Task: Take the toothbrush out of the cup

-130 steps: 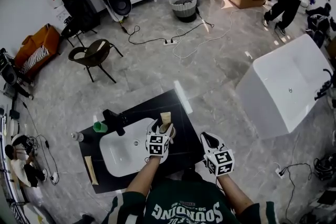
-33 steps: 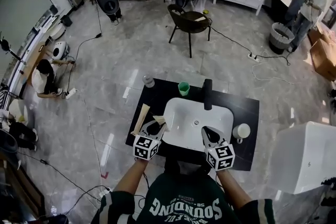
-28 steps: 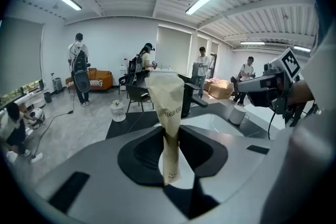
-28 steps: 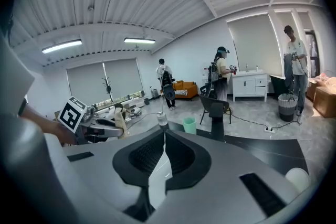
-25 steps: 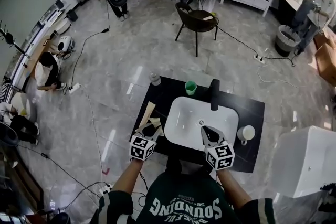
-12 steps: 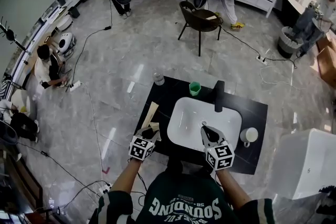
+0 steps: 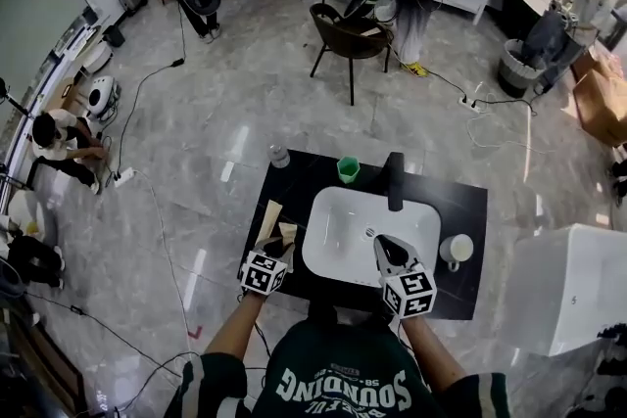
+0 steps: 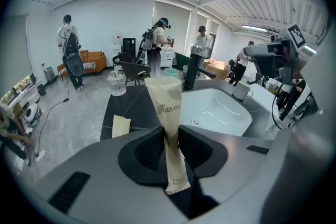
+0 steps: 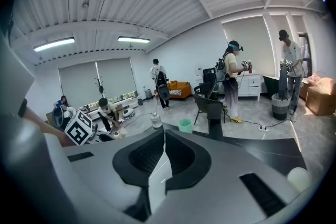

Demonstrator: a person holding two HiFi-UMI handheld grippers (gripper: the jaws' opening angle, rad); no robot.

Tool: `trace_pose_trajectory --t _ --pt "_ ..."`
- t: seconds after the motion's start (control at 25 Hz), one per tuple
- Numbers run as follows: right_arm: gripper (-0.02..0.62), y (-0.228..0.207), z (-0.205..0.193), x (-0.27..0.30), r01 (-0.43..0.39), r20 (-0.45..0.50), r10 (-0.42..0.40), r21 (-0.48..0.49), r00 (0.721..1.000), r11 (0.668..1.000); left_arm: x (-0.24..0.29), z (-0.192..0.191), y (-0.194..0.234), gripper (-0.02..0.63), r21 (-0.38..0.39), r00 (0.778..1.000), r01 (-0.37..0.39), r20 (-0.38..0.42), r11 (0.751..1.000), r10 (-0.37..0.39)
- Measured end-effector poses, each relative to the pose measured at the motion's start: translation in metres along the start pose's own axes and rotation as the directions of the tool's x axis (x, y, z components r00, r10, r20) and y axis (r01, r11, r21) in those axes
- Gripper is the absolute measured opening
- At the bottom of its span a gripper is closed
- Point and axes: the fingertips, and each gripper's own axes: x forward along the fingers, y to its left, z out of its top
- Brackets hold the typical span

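- The toothbrush packet [image 8: 169,113], a tan paper sleeve, is standing upright between the jaws of the left gripper [image 8: 170,138]. They are clamping it near its lower end, so most of its length is sticking out ahead.
- It is hanging over the black counter [image 7: 460,201] at nine o'clock of the basin [image 7: 338,245], just by a second sleeve [image 7: 267,215] lying flat there. That looks like the spot for setting it down.
- The packet is already clear of both cups: the white mug [image 7: 456,250] is sitting at three o'clock and the green cup [image 7: 348,169] at twelve.
- The right gripper [image 7: 385,248] is idling over the basin's near rim, jaws pressed together on nothing, probably just keeping out of the way.
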Motion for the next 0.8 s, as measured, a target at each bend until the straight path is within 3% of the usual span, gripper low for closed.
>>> trace_pose_trajectory --t 0.8 --pt "0.041 -0.032 -0.001 -0.027 0.186 0.02 -0.188 0.06 0.982 0.981 0.075 -0.006 0.033 0.097 -0.165 0.988 0.041 -0.137 0.985 -0.064"
